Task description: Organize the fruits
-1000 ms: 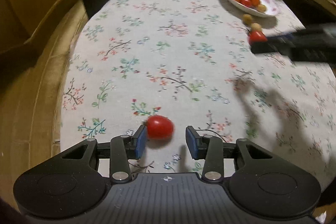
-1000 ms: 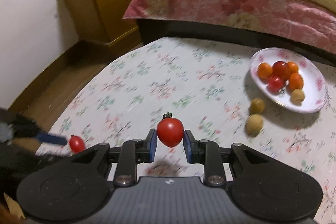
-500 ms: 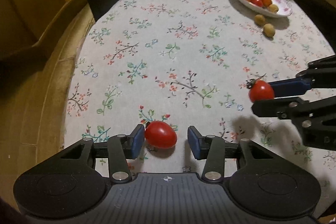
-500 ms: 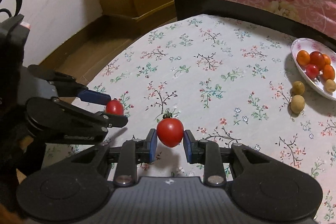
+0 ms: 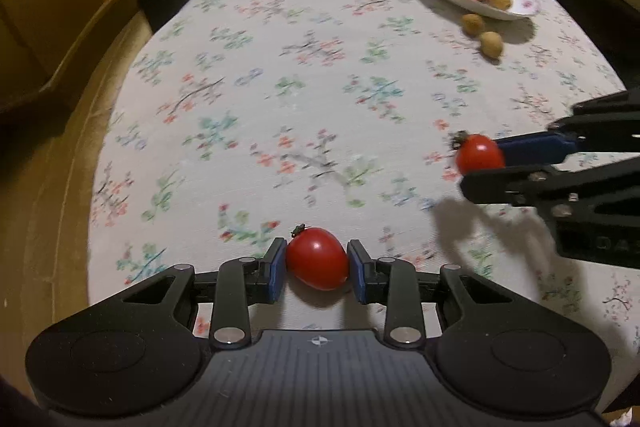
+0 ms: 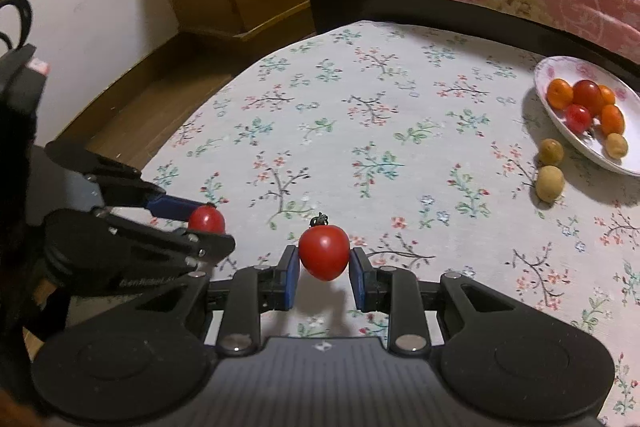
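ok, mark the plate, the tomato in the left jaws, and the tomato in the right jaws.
plate (image 6: pixel 628 163): right wrist view, bare near rim.
left-held tomato (image 5: pixel 317 258): left wrist view, centre of skin.
right-held tomato (image 6: pixel 324 252): right wrist view, centre of skin.

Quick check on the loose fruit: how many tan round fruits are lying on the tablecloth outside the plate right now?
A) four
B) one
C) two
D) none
C: two tan fruits lie on the tablecloth just beside the plate, apart from its rim; a third tan one sits inside the plate with the red and orange fruits.
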`<act>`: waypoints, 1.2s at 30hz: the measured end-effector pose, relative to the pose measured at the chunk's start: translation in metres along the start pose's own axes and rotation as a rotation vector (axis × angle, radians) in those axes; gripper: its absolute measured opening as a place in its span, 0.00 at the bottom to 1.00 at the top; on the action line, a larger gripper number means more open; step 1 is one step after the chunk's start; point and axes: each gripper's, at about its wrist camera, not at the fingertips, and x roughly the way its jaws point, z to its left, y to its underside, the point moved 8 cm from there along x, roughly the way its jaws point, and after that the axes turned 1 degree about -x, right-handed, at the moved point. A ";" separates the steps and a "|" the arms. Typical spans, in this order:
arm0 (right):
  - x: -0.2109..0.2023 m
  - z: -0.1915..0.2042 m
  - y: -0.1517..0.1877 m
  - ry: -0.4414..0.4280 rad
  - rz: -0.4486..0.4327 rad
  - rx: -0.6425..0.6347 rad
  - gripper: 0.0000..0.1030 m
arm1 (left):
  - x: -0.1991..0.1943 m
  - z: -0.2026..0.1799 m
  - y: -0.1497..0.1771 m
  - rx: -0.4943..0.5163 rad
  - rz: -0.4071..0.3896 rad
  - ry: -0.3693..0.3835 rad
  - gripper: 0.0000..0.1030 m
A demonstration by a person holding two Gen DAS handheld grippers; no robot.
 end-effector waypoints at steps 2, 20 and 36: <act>-0.001 -0.004 0.000 0.010 -0.002 0.007 0.21 | -0.002 -0.009 -0.008 0.016 -0.021 0.019 0.39; -0.055 -0.126 -0.035 0.225 -0.137 0.219 0.21 | 0.005 -0.109 -0.139 0.162 -0.238 0.162 0.39; -0.041 -0.223 -0.066 0.344 -0.149 0.268 0.21 | 0.053 -0.151 -0.222 0.225 -0.266 0.166 0.39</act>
